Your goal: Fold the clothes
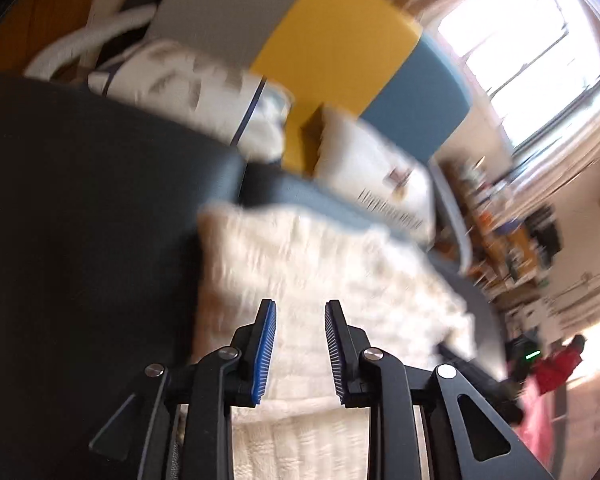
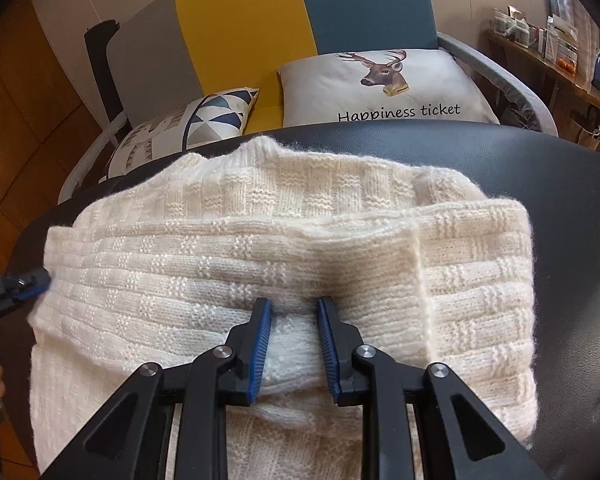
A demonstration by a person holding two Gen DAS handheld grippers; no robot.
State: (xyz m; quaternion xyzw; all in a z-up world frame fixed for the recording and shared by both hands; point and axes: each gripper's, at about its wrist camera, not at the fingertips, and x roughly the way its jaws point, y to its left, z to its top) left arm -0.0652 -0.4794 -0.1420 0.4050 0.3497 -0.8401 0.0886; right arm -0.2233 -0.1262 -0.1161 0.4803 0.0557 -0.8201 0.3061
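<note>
A cream knitted sweater (image 2: 284, 248), worked in a basket-weave block pattern, lies folded on a black padded surface (image 2: 560, 200). Its long axis runs left to right across the right wrist view, with a folded edge crossing its middle. At its left edge the left gripper (image 2: 40, 280) shows small, its fingers parted in its own blurred view. The right gripper (image 2: 294, 308) has its fingers partly open, pinching a bulge of knit. Behind, a deer cushion (image 2: 380, 88) reads "Happiness ticket".
</note>
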